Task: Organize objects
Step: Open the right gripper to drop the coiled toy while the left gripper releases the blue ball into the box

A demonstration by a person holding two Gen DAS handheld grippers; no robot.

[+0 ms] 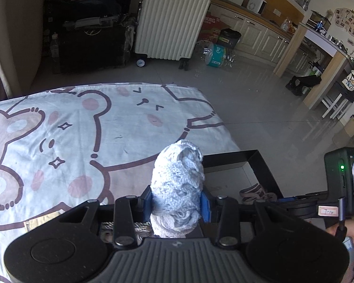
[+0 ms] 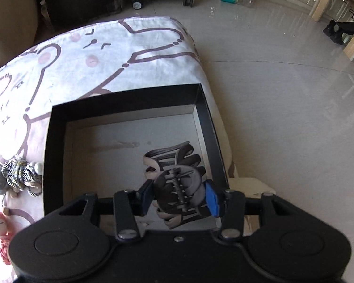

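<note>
Left gripper (image 1: pixel 177 202): jaws clamp blue knitted bundle (image 1: pixel 178 184) | Right gripper (image 2: pixel 179 198): jaws clamp hair claw clip (image 2: pixel 177 188) above black box (image 2: pixel 59 122)

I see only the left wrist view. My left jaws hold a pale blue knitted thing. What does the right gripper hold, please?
Observer: The right gripper is shut on a dark hair claw, held over the black box.
Operator: Which things wait outside the box?
Observer: On the blanket, beside the box's left wall, lie a striped rope hair tie and a small red-haired doll piece.
Operator: Is there room in the box for my knitted thing?
Observer: Probably. One other claw lies towards its right wall, and the left half of the floor is bare.
</note>
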